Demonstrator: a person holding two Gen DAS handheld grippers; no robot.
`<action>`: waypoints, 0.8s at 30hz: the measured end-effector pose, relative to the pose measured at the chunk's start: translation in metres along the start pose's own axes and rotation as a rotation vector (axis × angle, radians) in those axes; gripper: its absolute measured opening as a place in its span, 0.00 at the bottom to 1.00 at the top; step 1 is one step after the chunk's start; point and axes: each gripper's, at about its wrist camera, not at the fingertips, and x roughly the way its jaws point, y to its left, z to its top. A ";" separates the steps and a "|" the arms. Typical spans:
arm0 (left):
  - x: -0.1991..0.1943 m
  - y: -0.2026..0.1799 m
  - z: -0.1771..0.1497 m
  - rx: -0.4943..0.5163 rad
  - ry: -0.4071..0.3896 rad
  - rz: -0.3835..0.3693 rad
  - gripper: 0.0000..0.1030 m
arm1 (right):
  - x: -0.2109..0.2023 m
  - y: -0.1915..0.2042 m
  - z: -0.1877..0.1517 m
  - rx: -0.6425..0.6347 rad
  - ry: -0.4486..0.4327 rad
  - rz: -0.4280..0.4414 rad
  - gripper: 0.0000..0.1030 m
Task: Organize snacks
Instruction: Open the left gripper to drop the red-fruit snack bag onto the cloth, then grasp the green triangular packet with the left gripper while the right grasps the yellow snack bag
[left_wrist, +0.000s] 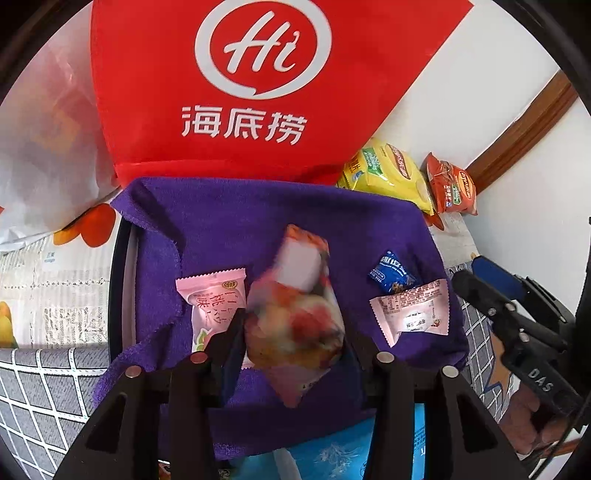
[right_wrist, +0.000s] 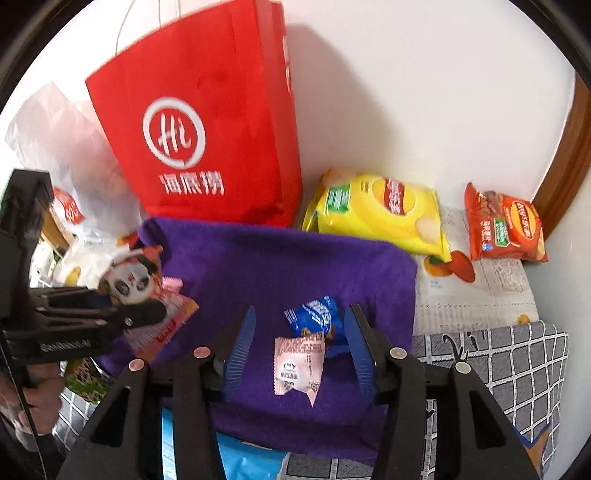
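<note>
My left gripper (left_wrist: 293, 339) is shut on a colourful panda-print snack packet (left_wrist: 295, 314) and holds it above the purple cloth (left_wrist: 229, 221); the packet also shows in the right wrist view (right_wrist: 129, 280). A pink packet (left_wrist: 216, 306) lies left of it. A blue candy (left_wrist: 391, 275) and a pale pink packet (left_wrist: 412, 312) lie on the right. My right gripper (right_wrist: 299, 350) is open just above the cloth, its blue fingers (right_wrist: 240, 347) on either side of the pale pink packet (right_wrist: 299, 363), with the blue candy (right_wrist: 314, 317) just beyond.
A red paper bag (right_wrist: 207, 129) stands behind the cloth against the wall. A yellow chip bag (right_wrist: 376, 214) and an orange chip bag (right_wrist: 504, 225) lie at the back right. A white plastic bag (right_wrist: 70, 155) sits at the left. A light blue packet (right_wrist: 251, 461) lies near the front.
</note>
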 end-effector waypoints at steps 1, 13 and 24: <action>-0.001 -0.001 0.000 0.001 -0.004 0.000 0.52 | -0.003 0.001 0.001 0.001 -0.010 0.000 0.49; -0.031 -0.007 0.000 -0.010 -0.054 -0.087 0.60 | -0.034 0.010 0.001 0.026 -0.109 -0.033 0.49; -0.074 -0.014 -0.005 0.035 -0.129 -0.103 0.60 | -0.076 0.004 -0.038 0.054 -0.096 -0.064 0.49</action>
